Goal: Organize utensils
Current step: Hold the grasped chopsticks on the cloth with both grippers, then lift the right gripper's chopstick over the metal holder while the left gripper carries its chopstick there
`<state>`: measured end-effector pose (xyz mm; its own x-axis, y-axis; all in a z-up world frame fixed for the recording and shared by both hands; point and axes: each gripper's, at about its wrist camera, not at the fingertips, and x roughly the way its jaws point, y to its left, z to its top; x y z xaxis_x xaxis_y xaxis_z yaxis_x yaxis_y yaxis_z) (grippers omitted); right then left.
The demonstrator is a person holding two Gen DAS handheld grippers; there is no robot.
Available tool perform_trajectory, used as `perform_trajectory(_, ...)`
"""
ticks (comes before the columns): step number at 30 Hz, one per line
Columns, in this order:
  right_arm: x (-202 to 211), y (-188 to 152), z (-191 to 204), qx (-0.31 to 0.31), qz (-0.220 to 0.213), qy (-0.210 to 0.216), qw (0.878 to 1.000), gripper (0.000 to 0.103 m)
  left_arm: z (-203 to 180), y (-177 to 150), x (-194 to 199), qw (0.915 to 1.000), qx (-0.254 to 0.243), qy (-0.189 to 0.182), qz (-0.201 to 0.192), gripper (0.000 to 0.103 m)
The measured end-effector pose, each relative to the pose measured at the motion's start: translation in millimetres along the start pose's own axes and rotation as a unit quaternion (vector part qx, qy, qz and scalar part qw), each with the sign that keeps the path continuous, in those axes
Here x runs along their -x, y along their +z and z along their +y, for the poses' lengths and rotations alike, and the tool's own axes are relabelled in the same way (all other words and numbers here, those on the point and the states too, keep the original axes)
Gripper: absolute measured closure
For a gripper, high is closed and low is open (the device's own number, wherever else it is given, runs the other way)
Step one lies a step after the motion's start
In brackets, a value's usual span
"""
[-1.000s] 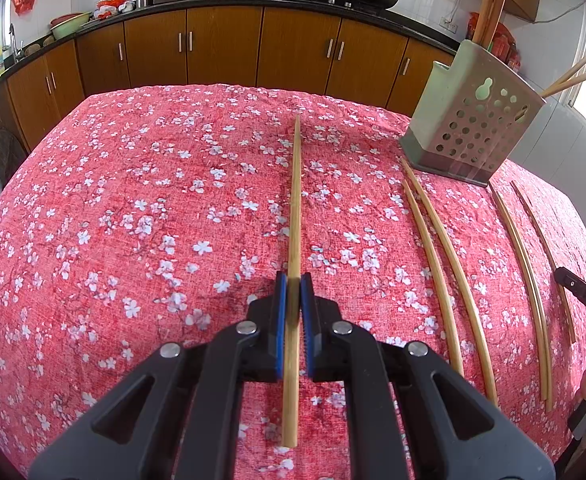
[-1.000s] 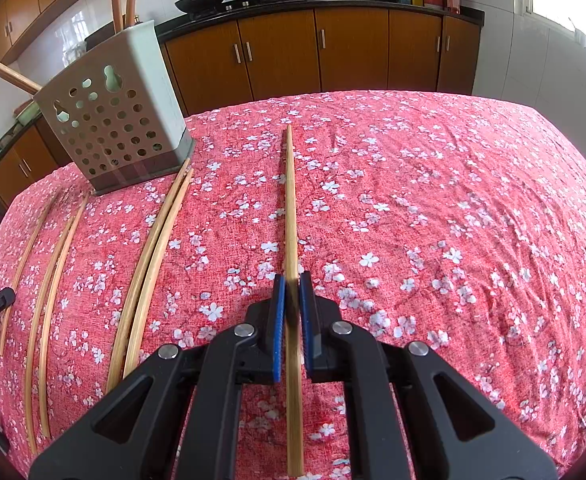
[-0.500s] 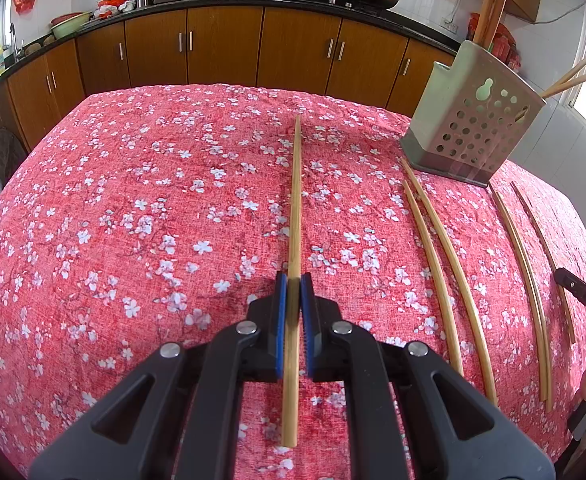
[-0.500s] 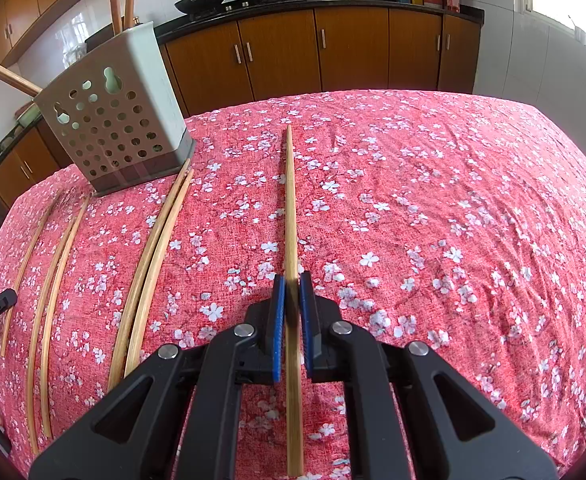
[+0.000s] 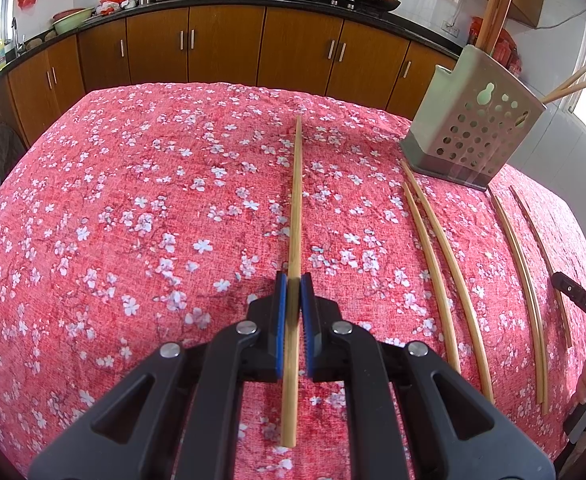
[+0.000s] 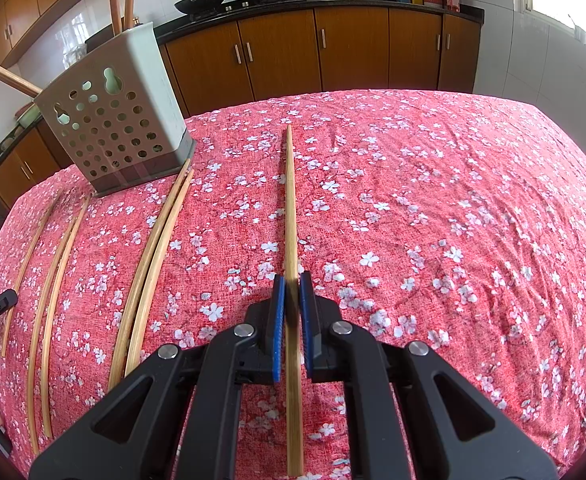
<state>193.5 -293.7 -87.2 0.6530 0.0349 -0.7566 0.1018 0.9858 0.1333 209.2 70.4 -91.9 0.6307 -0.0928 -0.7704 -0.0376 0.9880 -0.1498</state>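
Left gripper (image 5: 293,280) jaws closed on a bamboo chopstick (image 5: 295,200); right gripper (image 6: 292,280) jaws likewise on another chopstick (image 6: 290,200). Four chopsticks (image 6: 149,256) lie on the worktop (image 6: 453,200) before the perforated utensil holder (image 6: 113,120).

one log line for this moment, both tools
left tool: shut on chopstick | right tool: shut on chopstick | holder: upright | loose chopsticks: on cloth

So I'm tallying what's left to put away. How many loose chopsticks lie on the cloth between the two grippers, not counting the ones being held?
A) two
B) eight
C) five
C: the right wrist view shows five loose chopsticks on the cloth in front of the holder: a pair, another pair, and a single one.
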Motion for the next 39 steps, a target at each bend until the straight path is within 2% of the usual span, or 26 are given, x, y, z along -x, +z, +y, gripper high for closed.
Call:
perform_trajectory(7, -1, 1, -1, 0.0, 0.0, 0.0, 1.0, 0.094, -1, 1, 0, 1.0, -0.003, 0.004, 0.0, 0.093)
perform_trajectory(17, 14, -15, 6, 0.02, 0.002, -0.009, 1.0, 0.094, -11, -16, 11, 0.9983, -0.05, 0.028, 0.005, 0.093)
perform_trajectory(26, 23, -16, 2, 0.017, -0.003, -0.001, 1.0, 0.095, -14, -18, 19, 0.9977, -0.059, 0.031, 0.002, 0.095)
perform_trajectory(34, 63, -3, -1, 0.012, -0.066, 0.003, 0.998, 0.095, -19, 1, 63, 0.996, -0.056, 0.017, -0.068, 0.095)
perform_trajectory(39, 95, 13, -2, 0.012, -0.121, 0.009, 0.992, 0.095, -25, 18, 100, 0.9906, -0.047, 0.001, -0.129, 0.095)
